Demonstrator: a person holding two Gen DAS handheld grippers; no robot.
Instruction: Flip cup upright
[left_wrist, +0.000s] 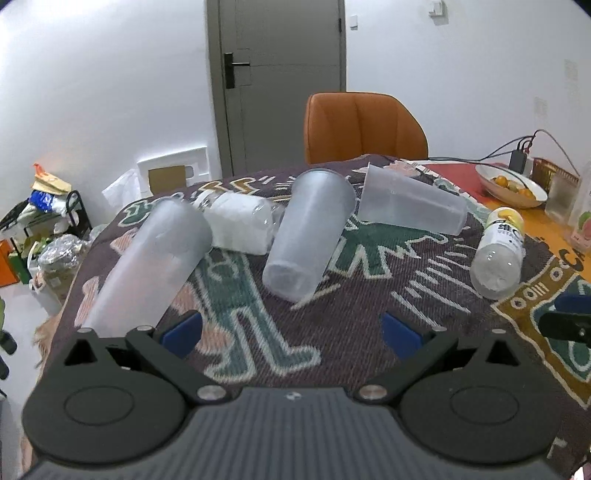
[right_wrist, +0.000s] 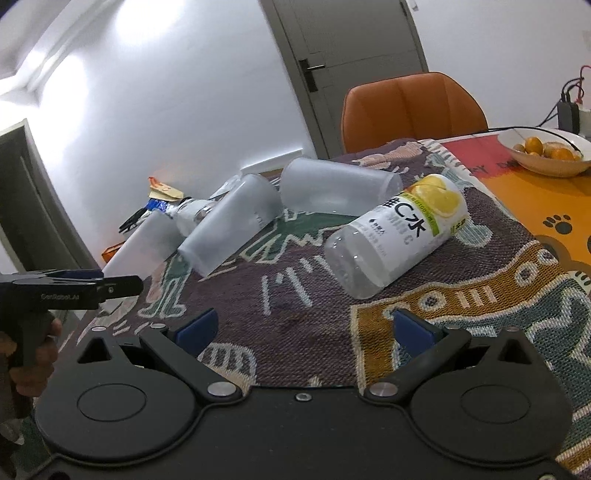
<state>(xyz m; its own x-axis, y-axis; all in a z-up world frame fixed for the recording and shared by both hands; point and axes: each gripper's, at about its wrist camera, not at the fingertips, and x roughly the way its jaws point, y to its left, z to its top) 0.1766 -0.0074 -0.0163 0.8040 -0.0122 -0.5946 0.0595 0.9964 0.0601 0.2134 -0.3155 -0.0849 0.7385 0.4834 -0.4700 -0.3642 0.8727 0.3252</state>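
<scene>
Three frosted plastic cups lie on their sides on the patterned cloth: a left cup (left_wrist: 151, 266), a middle cup (left_wrist: 308, 236) and a right cup (left_wrist: 410, 201). They also show in the right wrist view: left cup (right_wrist: 142, 245), middle cup (right_wrist: 231, 221), right cup (right_wrist: 336, 188). My left gripper (left_wrist: 291, 332) is open and empty, just in front of the middle cup, with the left cup beside its left finger. My right gripper (right_wrist: 304, 328) is open and empty, in front of a lemon-label bottle (right_wrist: 399, 236).
The lemon-label bottle (left_wrist: 498, 254) lies at the right. A clear bottle (left_wrist: 240, 221) lies behind the cups. A fruit bowl (left_wrist: 511, 184) and cables sit at the back right. An orange chair (left_wrist: 364, 127) stands behind the table. The left table edge drops off near the left cup.
</scene>
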